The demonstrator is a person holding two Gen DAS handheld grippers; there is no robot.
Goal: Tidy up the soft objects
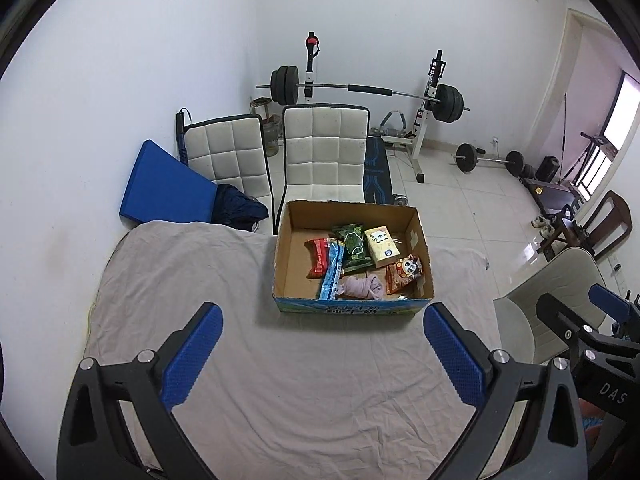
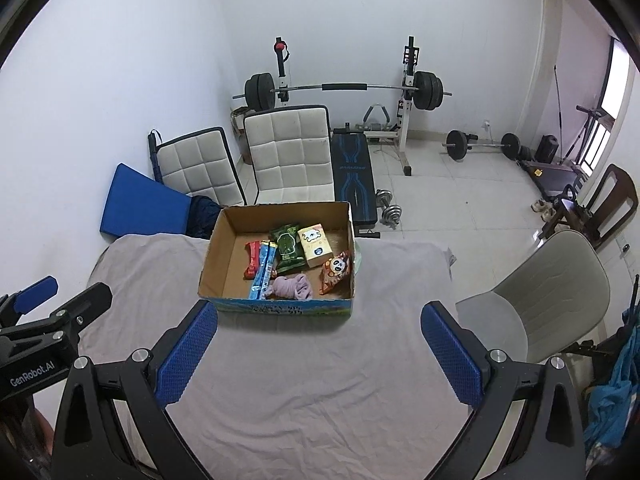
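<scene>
Looking down over a table draped in a wrinkled grey cloth [image 1: 248, 380], both wrist views show an open cardboard box [image 1: 288, 264] sitting toward the table's far edge, with two white padded chairs and a weight bench behind it.

Inside the box lie the soft things to be organized, all loose on the bottom. Largest is a green wet-wipe pack [image 1: 353, 247], flat and squashy; beside it on the right rests a cream tissue pack [image 1: 382, 242], light and easily crushed. To the left sit a red snack packet [image 1: 318, 258] and a long blue packet [image 1: 332, 274], both thin, crinkly and probably slippery, best pinched across the middle. Near the right wall is an orange panda-print pouch [image 1: 404, 274], which looks light and is best taken by its sealed edge. At the front lies a crumpled lilac cloth [image 1: 360, 287], limp; a grasp on a raised fold should lift it.

The left gripper [image 1: 320, 356] hovers above the bare cloth short of the box, fingers spread wide and holding nothing. The right gripper [image 2: 320, 354] is likewise spread wide and empty, near the box's front wall.
</scene>
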